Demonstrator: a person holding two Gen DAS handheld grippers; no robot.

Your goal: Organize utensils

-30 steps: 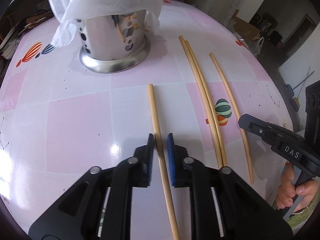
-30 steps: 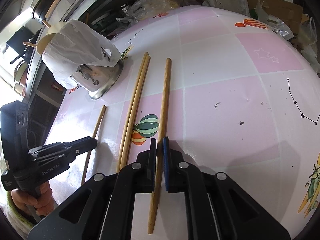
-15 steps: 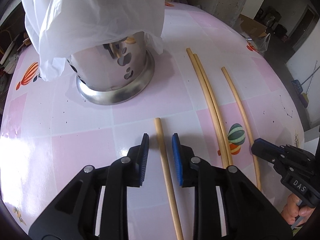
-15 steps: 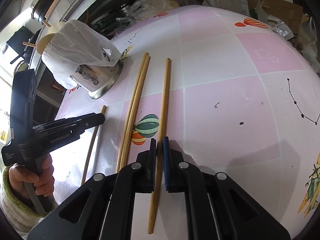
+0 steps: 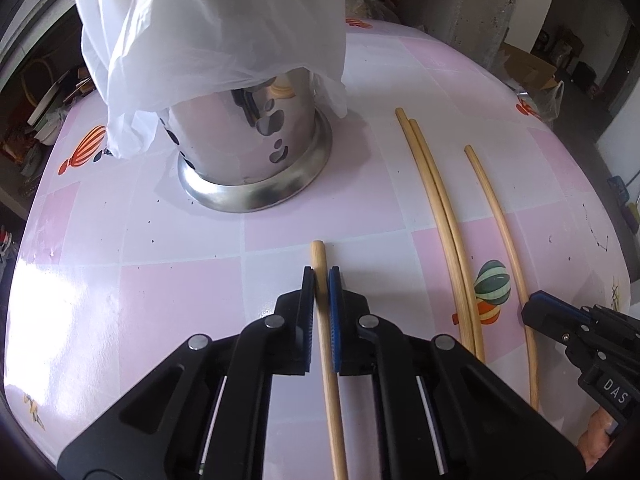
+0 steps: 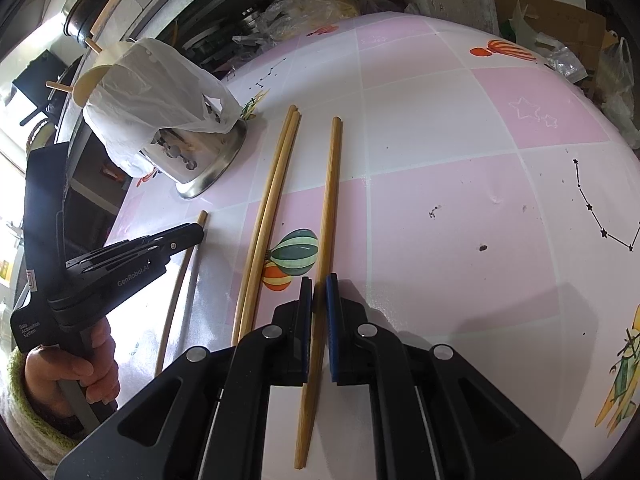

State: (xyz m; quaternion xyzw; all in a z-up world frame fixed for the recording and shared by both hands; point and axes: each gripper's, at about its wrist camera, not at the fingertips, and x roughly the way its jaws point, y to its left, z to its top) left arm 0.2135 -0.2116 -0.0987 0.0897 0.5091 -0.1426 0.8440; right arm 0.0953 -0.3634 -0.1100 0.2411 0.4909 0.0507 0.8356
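Note:
Several wooden chopsticks lie on the pink tiled table [image 5: 180, 300]. My left gripper [image 5: 321, 276] is shut on one chopstick [image 5: 329, 380] near its far end, in front of the steel utensil holder [image 5: 256, 152], which has a white plastic bag [image 5: 208, 28] over its top. My right gripper [image 6: 319, 286] is shut on another chopstick [image 6: 330, 200] on the table. A pair of chopsticks [image 6: 272, 208] lies between the two. The left gripper also shows in the right wrist view [image 6: 192, 234].
The holder stands at the far left in the right wrist view [image 6: 200, 160]. Balloon prints [image 6: 296, 256] mark the tabletop. Cardboard boxes and bags [image 6: 592, 52] crowd the far right past the table edge. Shelves with clutter stand behind the table.
My left gripper moved forward along its chopstick toward the holder and closed on it near the far end. My right gripper stayed shut on its chopstick.

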